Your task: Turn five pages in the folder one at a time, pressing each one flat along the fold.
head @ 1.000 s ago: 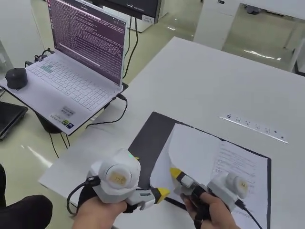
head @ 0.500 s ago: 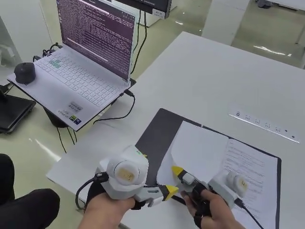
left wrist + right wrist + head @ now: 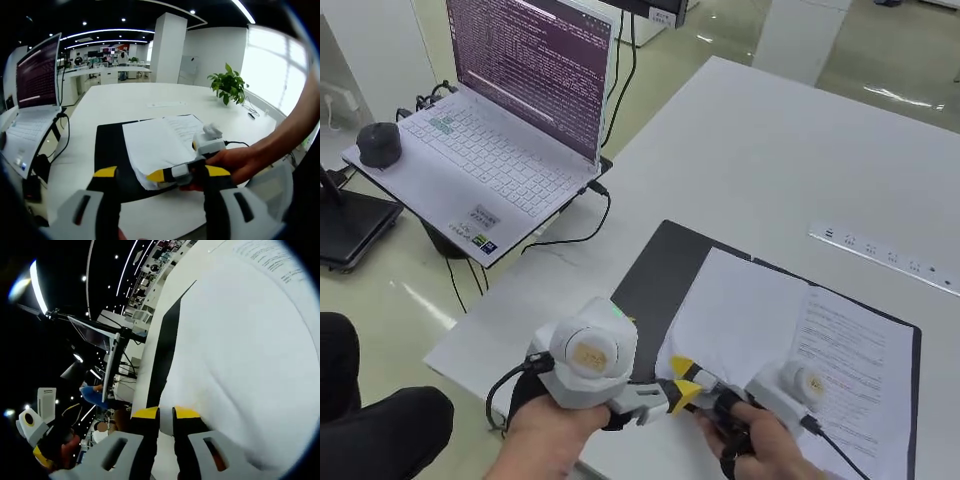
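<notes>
The folder (image 3: 653, 278) lies open on the white desk (image 3: 770, 150) at its near edge, black inside cover to the left and a printed sheet (image 3: 860, 350) to the right. Between them a blank page (image 3: 740, 310) arches up – its near corner is pinched in the right claw (image 3: 166, 413), jaws clenched on the paper. The left claw (image 3: 161, 172) hovers just beside that corner, jaws spread wide with nothing between them but the other claw's tip. Further left, off the desk – an open laptop (image 3: 500, 150) and a mouse (image 3: 378, 143).
</notes>
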### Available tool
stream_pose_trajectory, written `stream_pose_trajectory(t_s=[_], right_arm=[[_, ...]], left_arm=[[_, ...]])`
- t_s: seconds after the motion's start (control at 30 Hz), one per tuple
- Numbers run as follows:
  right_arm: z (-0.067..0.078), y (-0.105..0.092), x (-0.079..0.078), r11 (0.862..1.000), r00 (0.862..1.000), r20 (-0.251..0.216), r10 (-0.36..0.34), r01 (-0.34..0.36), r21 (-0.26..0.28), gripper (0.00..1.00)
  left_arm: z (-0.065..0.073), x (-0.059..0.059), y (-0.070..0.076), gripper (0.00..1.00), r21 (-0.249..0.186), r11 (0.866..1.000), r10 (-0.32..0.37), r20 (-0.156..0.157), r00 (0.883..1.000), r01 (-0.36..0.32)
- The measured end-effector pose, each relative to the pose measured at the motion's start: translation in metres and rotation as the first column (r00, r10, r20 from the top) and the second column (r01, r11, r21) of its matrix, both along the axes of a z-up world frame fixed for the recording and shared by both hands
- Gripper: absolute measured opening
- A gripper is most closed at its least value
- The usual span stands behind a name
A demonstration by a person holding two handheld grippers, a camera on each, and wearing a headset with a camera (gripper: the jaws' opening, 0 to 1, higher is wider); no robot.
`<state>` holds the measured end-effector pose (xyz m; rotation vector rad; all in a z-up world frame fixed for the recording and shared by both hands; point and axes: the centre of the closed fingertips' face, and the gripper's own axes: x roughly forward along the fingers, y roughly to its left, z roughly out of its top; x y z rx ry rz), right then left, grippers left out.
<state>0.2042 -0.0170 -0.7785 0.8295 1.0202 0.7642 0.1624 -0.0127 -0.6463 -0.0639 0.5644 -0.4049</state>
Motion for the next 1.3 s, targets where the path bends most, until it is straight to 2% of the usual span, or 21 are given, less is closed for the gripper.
stream_pose_trajectory(t_s=[0.07, 0.23, 0.33, 0.47, 0.5, 0.57, 0.7, 0.73, 0.8, 0.93, 1.0, 1.13, 1.3], right_arm=[[-0.002, 0.001, -0.004, 1.0, 1.0, 0.005, 0.02, -0.02, -0.01, 0.12], [-0.001, 0.001, -0.009, 1.0, 0.999, 0.023, 0.03, -0.03, -0.004, 0.15], [0.002, 0.002, -0.012, 0.998, 0.997, 0.045, 0.058, -0.059, 0.003, 0.2], [0.008, 0.001, -0.017, 0.996, 0.995, 0.05, 0.089, -0.09, 0.015, 0.28], [0.009, 0.0, -0.021, 0.991, 0.986, 0.094, 0.136, -0.137, -0.004, 0.31], [0.011, -0.006, -0.027, 0.984, 0.976, 0.128, 0.178, -0.175, -0.038, 0.35], [0.018, -0.02, -0.034, 0.977, 0.961, 0.176, 0.212, -0.202, -0.073, 0.43], [0.018, -0.028, -0.037, 0.971, 0.952, 0.2, 0.231, -0.214, -0.103, 0.43], [0.022, -0.038, -0.044, 0.965, 0.938, 0.235, 0.254, -0.229, -0.129, 0.44], [0.025, -0.058, -0.051, 0.965, 0.938, 0.242, 0.249, -0.22, -0.144, 0.45], [0.028, -0.07, -0.051, 0.97, 0.94, 0.256, 0.227, -0.194, -0.149, 0.46], [0.033, -0.091, -0.05, 0.977, 0.944, 0.274, 0.182, -0.141, -0.163, 0.51], [0.042, -0.118, -0.05, 0.98, 0.942, 0.304, 0.144, -0.093, -0.178, 0.52]], left_arm=[[0.001, 0.0, 0.0, 0.68, -0.011, 1.0, 0.007, 0.001, 1.0, -0.007], [0.002, -0.002, 0.001, 0.68, -0.005, 1.0, 0.009, 0.001, 1.0, -0.009], [0.0, -0.003, 0.002, 0.68, -0.011, 1.0, 0.014, -0.003, 1.0, -0.014], [-0.001, -0.002, 0.0, 0.65, -0.028, 1.0, 0.009, 0.001, 1.0, -0.009], [0.0, -0.002, 0.0, 0.65, -0.031, 0.999, 0.009, 0.002, 1.0, -0.009], [0.0, 0.0, 0.0, 0.63, -0.03, 1.0, 0.006, 0.009, 1.0, -0.005], [0.001, 0.001, -0.001, 0.59, -0.031, 1.0, -0.004, 0.014, 1.0, 0.004], [-0.001, 0.002, 0.0, 0.59, -0.028, 1.0, -0.008, 0.011, 1.0, 0.008], [-0.005, 0.004, 0.0, 0.58, -0.015, 1.0, -0.021, 0.002, 1.0, 0.021], [-0.01, 0.01, 0.0, 0.55, -0.007, 0.999, -0.043, 0.001, 0.999, 0.043], [-0.013, 0.013, 0.0, 0.53, 0.002, 0.999, -0.054, -0.006, 0.999, 0.054], [-0.021, 0.017, -0.001, 0.42, -0.01, 0.998, -0.066, -0.02, 0.998, 0.066], [-0.034, 0.02, -0.006, 0.37, -0.009, 0.996, -0.089, -0.037, 0.995, 0.089]])
